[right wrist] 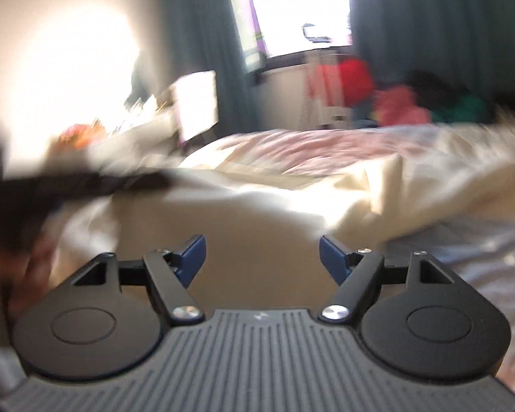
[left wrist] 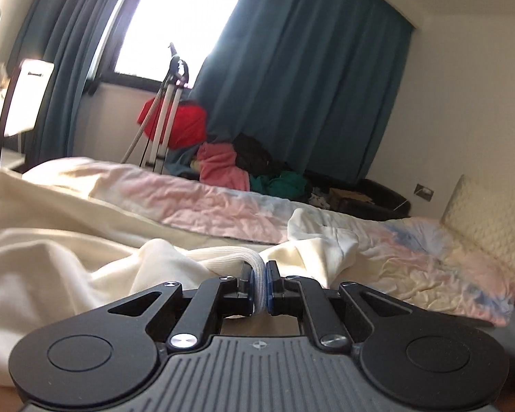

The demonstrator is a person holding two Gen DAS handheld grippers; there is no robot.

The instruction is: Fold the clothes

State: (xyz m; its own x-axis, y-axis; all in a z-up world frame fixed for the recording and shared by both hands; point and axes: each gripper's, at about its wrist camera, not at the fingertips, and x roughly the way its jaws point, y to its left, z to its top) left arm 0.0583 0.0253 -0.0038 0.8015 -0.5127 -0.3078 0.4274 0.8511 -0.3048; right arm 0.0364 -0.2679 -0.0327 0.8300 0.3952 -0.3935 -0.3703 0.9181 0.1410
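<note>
Progress: cream garment [left wrist: 68,264] is lying rumpled on the bed [left wrist: 429,267], no finished fold showing | left gripper [left wrist: 259,276]: you are pinching its ribbed hem [left wrist: 223,257] tight | right gripper [right wrist: 262,257]: you are holding it wide apart, empty, view blurred | remaining: flattening, folding.

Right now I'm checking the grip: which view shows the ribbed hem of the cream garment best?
The left wrist view: the ribbed hem is sharp and pinched in the left gripper. The right wrist view is motion-blurred, showing only cream cloth beyond the open right gripper, no ribbing.
</note>
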